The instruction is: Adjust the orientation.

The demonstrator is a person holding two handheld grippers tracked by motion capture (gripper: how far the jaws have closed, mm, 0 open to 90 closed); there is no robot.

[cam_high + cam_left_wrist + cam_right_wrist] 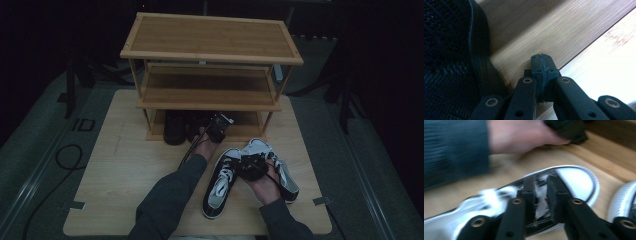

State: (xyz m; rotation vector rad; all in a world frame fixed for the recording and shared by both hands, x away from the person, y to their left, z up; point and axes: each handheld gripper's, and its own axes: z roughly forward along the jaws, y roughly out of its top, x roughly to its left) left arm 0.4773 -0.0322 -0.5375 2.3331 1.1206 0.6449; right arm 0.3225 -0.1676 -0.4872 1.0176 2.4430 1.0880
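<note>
Jaws first: right gripper (pixel 540 195) has its jaws parted a little, straddling the tongue and laces of the left sneaker (pixel 220 182). Whether the pads press anything the blur hides, so I read them as open around it, not clamped. Left gripper (pixel 541 66) has its jaws fully closed on nothing, tips together over the bottom shelf board.

Largest to smallest:
- Shoe rack (pixel 210 55), 3 tiers, stands at the far side of the desk (pixel 125 165). Top 2 tiers bare, bottom tier holds dark shoes (pixel 175 127) on its left part.
- 2 black-and-white sneakers lie on the desk in front of the rack, toes pointing toward it. Right sneaker (pixel 285 175) sits just beside the left one, heels spread apart.
- Right gripper (pixel 252 167) hangs between the 2, above the lace area.

Key relation: left sneaker's long axis runs heel-near, toe-far, angled slightly right, and the right jaws sit across it near mid-length. Right hand is the nearer one by far. Left gripper (pixel 217 129) is parked at the rack's bottom tier, beside the dark shoe (pixel 451 62).

Likely next: close on the tongue, lift, carry toe-first to the rack.
</note>
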